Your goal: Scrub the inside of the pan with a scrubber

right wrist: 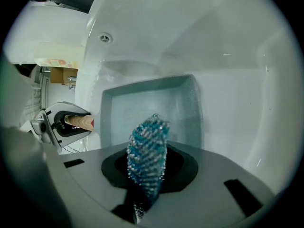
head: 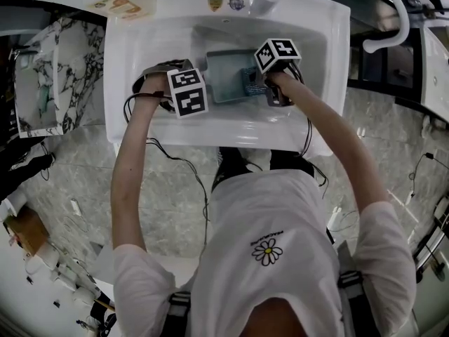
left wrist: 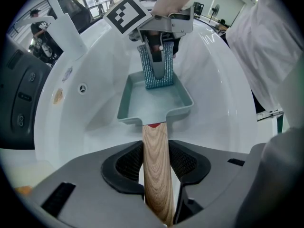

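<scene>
Tightly between right fingers [right wrist: 186, 169] — scrubber [right wrist: 147, 151], inside pan [right wrist: 156, 103].

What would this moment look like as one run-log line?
left gripper: shut on pan handle | right gripper: shut on scrubber | scrubber: reaches into pan | pan: in sink

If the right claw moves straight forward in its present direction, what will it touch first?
The scrubber held in the right claw would meet the teal pan first, probably its inside floor. It may touch already, as depth is unclear.
</scene>
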Tool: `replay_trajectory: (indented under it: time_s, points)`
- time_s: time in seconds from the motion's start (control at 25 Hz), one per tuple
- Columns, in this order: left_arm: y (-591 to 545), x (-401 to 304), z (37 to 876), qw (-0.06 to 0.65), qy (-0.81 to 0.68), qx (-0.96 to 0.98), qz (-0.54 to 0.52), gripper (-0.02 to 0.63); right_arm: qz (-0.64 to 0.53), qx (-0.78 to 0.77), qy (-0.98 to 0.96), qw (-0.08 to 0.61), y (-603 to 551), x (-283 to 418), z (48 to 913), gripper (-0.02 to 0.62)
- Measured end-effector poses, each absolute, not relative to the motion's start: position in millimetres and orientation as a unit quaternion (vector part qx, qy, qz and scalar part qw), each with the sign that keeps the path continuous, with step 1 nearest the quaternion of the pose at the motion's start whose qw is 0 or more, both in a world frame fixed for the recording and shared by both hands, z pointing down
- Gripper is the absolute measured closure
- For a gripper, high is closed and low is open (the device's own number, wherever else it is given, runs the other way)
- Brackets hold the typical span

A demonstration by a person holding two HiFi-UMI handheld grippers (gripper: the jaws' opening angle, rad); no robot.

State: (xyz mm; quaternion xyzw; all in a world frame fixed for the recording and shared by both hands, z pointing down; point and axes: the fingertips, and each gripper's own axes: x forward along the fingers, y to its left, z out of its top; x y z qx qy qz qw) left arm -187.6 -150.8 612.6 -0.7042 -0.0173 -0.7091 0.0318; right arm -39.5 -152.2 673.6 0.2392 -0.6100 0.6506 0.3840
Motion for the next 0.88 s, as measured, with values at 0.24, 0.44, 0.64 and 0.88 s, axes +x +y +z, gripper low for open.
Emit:
replay_trajectory:
  time_s: [0.24, 0.44, 0.64, 0.88]
  points:
    - [-151, -188, 612, 0.031, -0.017, -0.704, -0.709, 0.436, 0.663, 0.217, -0.622, 0.356, -150, -73, 658, 0.54]
    - [-151, -188, 613, 0.032, -0.016, -0.705, -0.709, 0.436, 0.671, 0.19, -0.634, 0.333, -146, -104, 644, 0.54]
    - [-151, -188, 612, 0.033, -0.015, -0.704, -0.709, 0.436, 0.676, 0.181, -0.638, 0.322, -145, -118, 637, 0.54]
    - [-151, -188, 613, 0.035, -0.016, -0.704, -0.71, 0.436, 0.679, 0.174, -0.641, 0.312, -144, -131, 631, 0.54]
